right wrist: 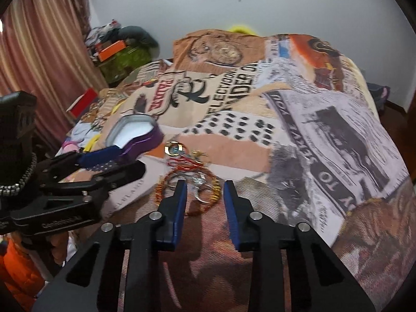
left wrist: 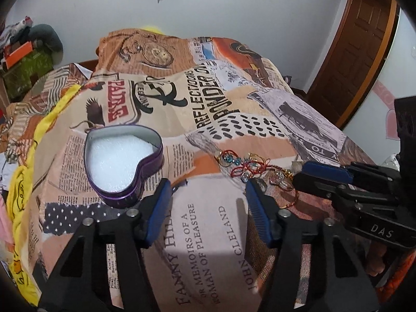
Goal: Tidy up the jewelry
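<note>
The jewelry (left wrist: pixel 249 167) lies in a loose tangle on the printed bedspread (left wrist: pixel 208 234), strung out in a band that runs from the heart tin's side toward the right tongs; its long axis crosses the left wrist view from upper left to lower right. Blue stones, red thread and gold rings show in it; single pieces cannot be separated by eye.

The heart tin (left wrist: pixel 124 160) stands open, white foam inside, its point toward the near edge of the bed.

The left tongs (left wrist: pixel 206 195) are apart, nothing between the pads; the tin sits just beyond the left finger, the jewelry just beyond the right finger.

The right tongs (right wrist: pixel 204 191) are partly closed with a gap still showing. A beaded bangle (right wrist: pixel 189 189) and a silver ring lie between and beyond the tips. Whether the pads touch them cannot be told; the right wrist view is blurred.

The left tongs cut off the tin's near edge in the right wrist view.
</note>
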`<state>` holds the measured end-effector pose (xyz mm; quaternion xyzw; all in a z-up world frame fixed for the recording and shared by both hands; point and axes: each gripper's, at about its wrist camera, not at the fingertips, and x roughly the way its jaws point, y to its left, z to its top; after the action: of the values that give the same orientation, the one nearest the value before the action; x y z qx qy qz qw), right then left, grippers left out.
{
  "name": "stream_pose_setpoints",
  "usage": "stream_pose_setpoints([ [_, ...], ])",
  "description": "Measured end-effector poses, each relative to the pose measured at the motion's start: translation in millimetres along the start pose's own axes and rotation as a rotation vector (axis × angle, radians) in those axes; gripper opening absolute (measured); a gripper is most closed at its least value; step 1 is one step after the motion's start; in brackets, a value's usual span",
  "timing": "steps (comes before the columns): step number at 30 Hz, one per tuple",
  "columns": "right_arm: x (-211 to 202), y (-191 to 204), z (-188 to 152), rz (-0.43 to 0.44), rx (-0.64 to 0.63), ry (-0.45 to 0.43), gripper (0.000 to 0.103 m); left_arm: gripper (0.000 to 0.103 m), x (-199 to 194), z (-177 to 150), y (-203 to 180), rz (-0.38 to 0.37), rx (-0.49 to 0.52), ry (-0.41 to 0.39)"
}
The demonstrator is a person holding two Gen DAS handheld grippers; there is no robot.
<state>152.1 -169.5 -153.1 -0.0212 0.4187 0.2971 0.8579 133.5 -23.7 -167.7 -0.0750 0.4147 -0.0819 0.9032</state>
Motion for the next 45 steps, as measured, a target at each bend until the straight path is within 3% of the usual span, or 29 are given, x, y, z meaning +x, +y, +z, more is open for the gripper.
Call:
stream_pose_setpoints([
  [4,10,3,7,0.018,-0.021,0.022,0.022,0.053,-1,-4,3,-0.009,0.004,0.009],
  [11,32,5,5,-0.026,-0.056,0.098,0.022,0.053,-1,-7,5,-0.028,0.009,0.021],
  [13,32,5,5,-0.035,-0.061,0.100,0.021,0.053,-1,-7,3,-0.040,0.012,0.027],
  [16,34,4,5,-0.062,-0.067,0.098,0.011,0.053,0,-7,0,-0.058,0.018,0.035],
  [24,20,2,6,-0.034,-0.015,0.050,0.008,0.052,-2,-1,-15,-0.101,0.030,0.032],
  [32,-8,-6,3,-0.034,0.039,-0.026,0.008,0.027,17,1,-30,-0.148,0.034,0.095],
  [36,-15,-15,0,-0.056,0.065,-0.043,0.008,0.019,25,0,-35,-0.147,0.025,0.099],
  [37,-15,-17,-2,-0.056,0.073,-0.043,0.008,0.012,26,0,-36,-0.152,0.025,0.101],
  [45,-20,-31,-7,-0.056,0.113,-0.056,0.008,0.001,19,0,-47,-0.159,0.071,0.085],
])
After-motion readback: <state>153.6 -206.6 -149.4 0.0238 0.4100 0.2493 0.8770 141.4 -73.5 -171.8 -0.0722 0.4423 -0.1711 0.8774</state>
